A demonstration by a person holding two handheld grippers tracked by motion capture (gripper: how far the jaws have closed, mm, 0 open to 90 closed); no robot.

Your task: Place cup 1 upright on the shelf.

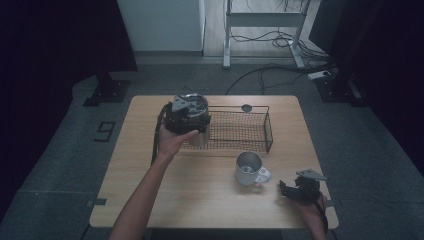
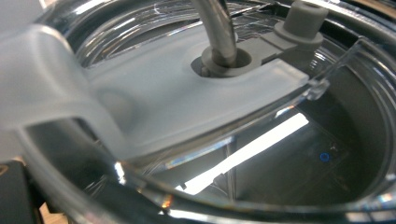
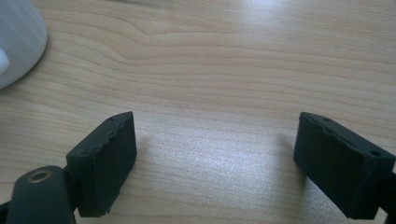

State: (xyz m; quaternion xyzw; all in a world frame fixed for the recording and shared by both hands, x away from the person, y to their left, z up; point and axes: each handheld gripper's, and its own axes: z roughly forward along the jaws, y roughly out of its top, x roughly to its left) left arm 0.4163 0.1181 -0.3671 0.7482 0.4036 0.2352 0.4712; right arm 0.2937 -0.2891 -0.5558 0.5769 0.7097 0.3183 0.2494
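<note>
A steel tumbler [image 1: 198, 131] with a clear lid [image 2: 261, 154] is at the left end of the wire basket [image 1: 240, 131]. A metal straw [image 2: 217, 28] passes through the lid's grey stopper [image 2: 303, 21]. My left gripper [image 1: 185, 114] sits on top of the tumbler, shut on the lid's frosted tab [image 2: 56, 88], which lies right against the camera. A white mug [image 1: 249, 168] stands in front of the basket. My right gripper [image 3: 215, 154] rests low over the bare wood at the near right corner, open, with nothing between its fingers and the mug's side [image 3: 16, 37] to their left.
The wooden table [image 1: 150, 185] carries the black wire basket across its far middle, with a small dark disc [image 1: 246, 107] behind it. On the floor beyond the table are a metal frame [image 1: 262, 22] and loose cables [image 1: 270, 75].
</note>
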